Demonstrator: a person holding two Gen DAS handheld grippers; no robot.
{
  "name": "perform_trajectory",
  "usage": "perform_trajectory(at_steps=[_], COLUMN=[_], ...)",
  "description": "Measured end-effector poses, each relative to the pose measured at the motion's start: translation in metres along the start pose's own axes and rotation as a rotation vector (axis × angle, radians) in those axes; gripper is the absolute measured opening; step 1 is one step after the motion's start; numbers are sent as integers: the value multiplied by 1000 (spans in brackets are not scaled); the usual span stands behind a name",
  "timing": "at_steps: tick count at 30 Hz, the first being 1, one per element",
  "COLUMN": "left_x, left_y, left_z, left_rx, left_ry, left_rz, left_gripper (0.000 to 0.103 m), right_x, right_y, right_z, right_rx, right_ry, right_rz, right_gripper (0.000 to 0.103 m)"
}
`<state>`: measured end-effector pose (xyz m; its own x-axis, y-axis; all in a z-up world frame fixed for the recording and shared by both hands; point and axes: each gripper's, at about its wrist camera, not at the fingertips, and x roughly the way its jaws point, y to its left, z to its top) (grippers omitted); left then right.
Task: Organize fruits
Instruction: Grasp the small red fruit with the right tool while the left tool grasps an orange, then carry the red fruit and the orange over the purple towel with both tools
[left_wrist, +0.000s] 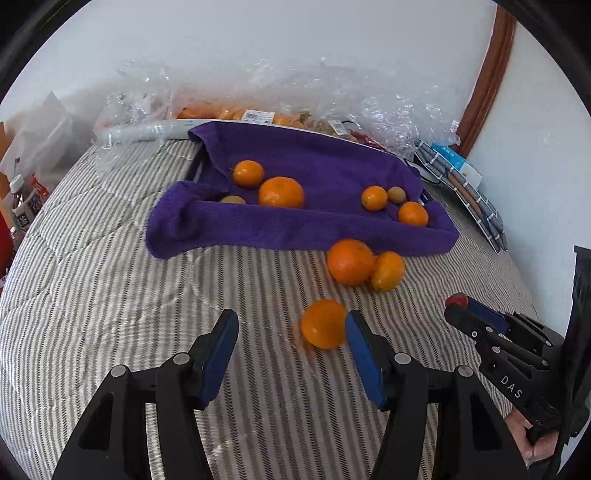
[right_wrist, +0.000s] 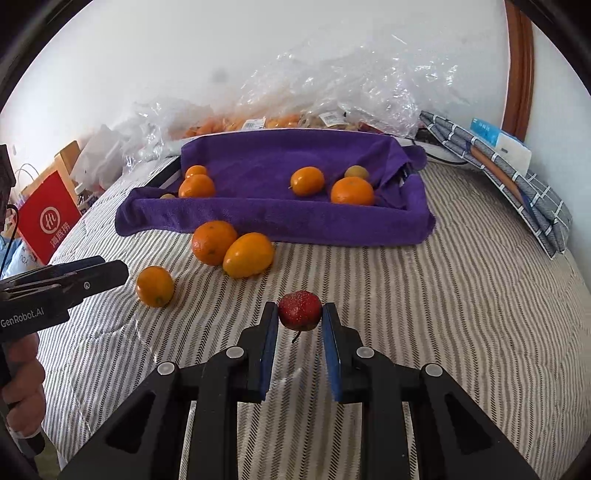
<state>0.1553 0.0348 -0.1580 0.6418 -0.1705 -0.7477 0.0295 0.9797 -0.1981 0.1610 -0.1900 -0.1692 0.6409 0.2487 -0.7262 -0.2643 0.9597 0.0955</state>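
My left gripper (left_wrist: 291, 316) is open over the striped bedspread (left_wrist: 110, 295). A loose orange (left_wrist: 322, 325) lies between its fingers, against the right-hand pad and clear of the left one. My right gripper (right_wrist: 300, 309) is shut on a small red fruit (right_wrist: 299, 311) with its stem hanging down; it also shows at the right of the left wrist view as the right gripper (left_wrist: 458, 304). Two more oranges (right_wrist: 214, 242) (right_wrist: 248, 254) lie touching in front of the purple-towel-lined tray (right_wrist: 277, 225), which holds several oranges and small yellowish fruits.
Clear plastic bags of fruit (right_wrist: 332, 92) are piled behind the tray against the wall. A folded plaid cloth (right_wrist: 517, 192) lies at the right. A red paper bag (right_wrist: 48, 221) stands off the bed's left edge, beside bottles (left_wrist: 22, 206). A hand (right_wrist: 22, 391) holds the left gripper.
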Motion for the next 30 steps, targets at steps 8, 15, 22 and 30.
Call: perform_trajectory(at_steps=[8, 15, 22, 30], left_x=[21, 24, 1, -35], left_y=[-24, -25, -14, 8], left_z=[-9, -12, -7, 0], left_rx=[16, -8, -78, -180], left_ry=[46, 50, 12, -29], left_rz=[15, 56, 97, 136], left_gripper=[55, 33, 33, 33], right_x=[-10, -13, -16, -24], right_y=[-16, -22, -21, -22], right_z=[-3, -3, 8, 28], right_rx=[-11, -16, -13, 11], right_ry=[-12, -10, -15, -19], right_rz=[-27, -3, 40, 82], right_gripper=[24, 24, 24, 24])
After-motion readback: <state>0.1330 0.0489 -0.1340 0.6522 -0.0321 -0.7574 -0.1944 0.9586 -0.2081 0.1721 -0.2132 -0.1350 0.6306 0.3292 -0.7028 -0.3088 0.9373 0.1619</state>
